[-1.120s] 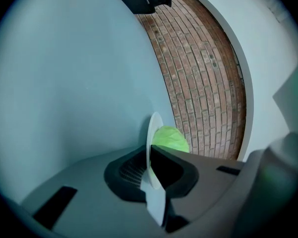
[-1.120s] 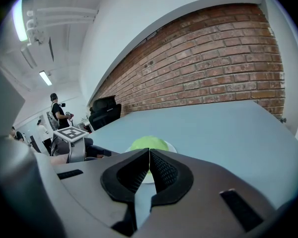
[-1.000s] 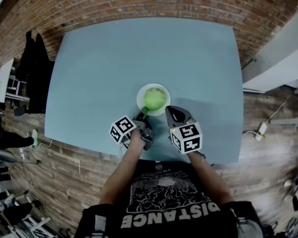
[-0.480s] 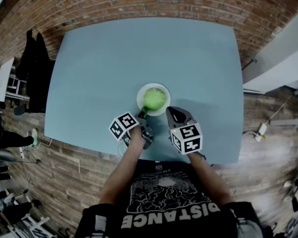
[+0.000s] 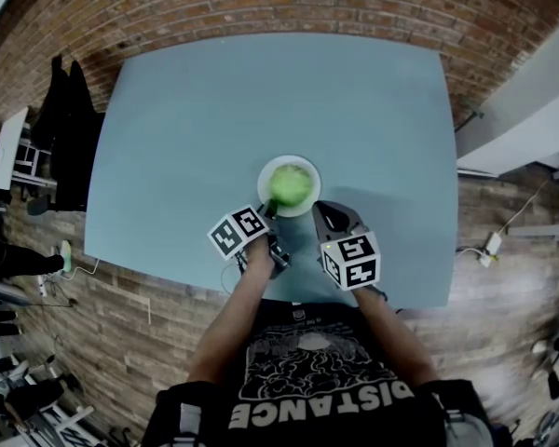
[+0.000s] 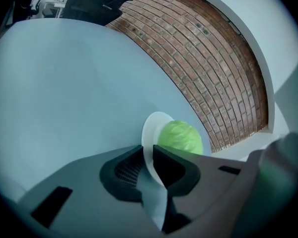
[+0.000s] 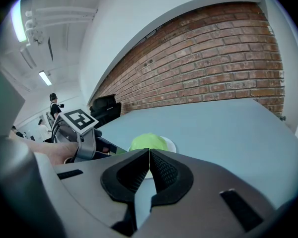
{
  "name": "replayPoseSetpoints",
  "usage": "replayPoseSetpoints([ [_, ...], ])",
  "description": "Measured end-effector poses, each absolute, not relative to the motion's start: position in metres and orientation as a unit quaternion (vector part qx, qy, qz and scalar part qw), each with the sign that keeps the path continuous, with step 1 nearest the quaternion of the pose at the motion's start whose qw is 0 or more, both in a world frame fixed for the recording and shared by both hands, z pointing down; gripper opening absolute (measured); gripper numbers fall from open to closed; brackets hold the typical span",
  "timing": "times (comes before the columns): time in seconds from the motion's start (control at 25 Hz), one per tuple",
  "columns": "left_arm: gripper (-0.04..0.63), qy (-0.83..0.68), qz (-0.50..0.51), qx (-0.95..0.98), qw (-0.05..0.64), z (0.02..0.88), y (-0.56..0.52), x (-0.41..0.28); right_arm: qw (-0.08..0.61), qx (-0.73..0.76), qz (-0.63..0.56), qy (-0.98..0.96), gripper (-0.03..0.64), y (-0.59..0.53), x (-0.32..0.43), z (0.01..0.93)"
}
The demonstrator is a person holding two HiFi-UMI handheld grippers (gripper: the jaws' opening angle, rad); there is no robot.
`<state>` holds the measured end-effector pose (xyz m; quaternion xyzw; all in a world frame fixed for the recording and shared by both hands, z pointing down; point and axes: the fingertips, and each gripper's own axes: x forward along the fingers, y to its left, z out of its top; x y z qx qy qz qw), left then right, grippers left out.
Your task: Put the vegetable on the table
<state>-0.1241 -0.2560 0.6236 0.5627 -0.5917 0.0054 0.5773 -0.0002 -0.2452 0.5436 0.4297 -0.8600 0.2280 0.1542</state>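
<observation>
A round green cabbage (image 5: pixel 290 184) sits on a small white plate (image 5: pixel 262 181) on the blue-grey table (image 5: pixel 261 91), near its front edge. My left gripper (image 5: pixel 268 210) is shut on the plate's near rim; in the left gripper view the rim (image 6: pixel 150 133) runs between the closed pads, with the cabbage (image 6: pixel 181 138) just beyond. My right gripper (image 5: pixel 328 210) hovers beside the plate on its right, shut with nothing in it. In the right gripper view its pads (image 7: pixel 161 170) meet, and the cabbage (image 7: pixel 146 142) lies just ahead of them.
The table's front edge (image 5: pixel 289 296) lies just behind both grippers. Dark coats (image 5: pixel 65 128) hang off the table's left side, and a white ledge (image 5: pixel 522 110) stands to the right. A brick wall (image 7: pixel 213 58) rises behind the table.
The left gripper has edged slightly forward and to the right onto the plate's rim. The plate, cabbage and right gripper stay where they were.
</observation>
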Motion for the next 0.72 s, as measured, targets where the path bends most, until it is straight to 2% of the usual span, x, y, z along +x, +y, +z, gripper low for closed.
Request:
replayPoseSetpoints([
  [0.72, 0.065, -0.62, 0.112, 0.556, 0.542, 0.6248, -0.2519, -0.1242, 0.159, 0.41, 0.225, -0.87, 0.009, -0.2398, -0.0027, 0.5472],
])
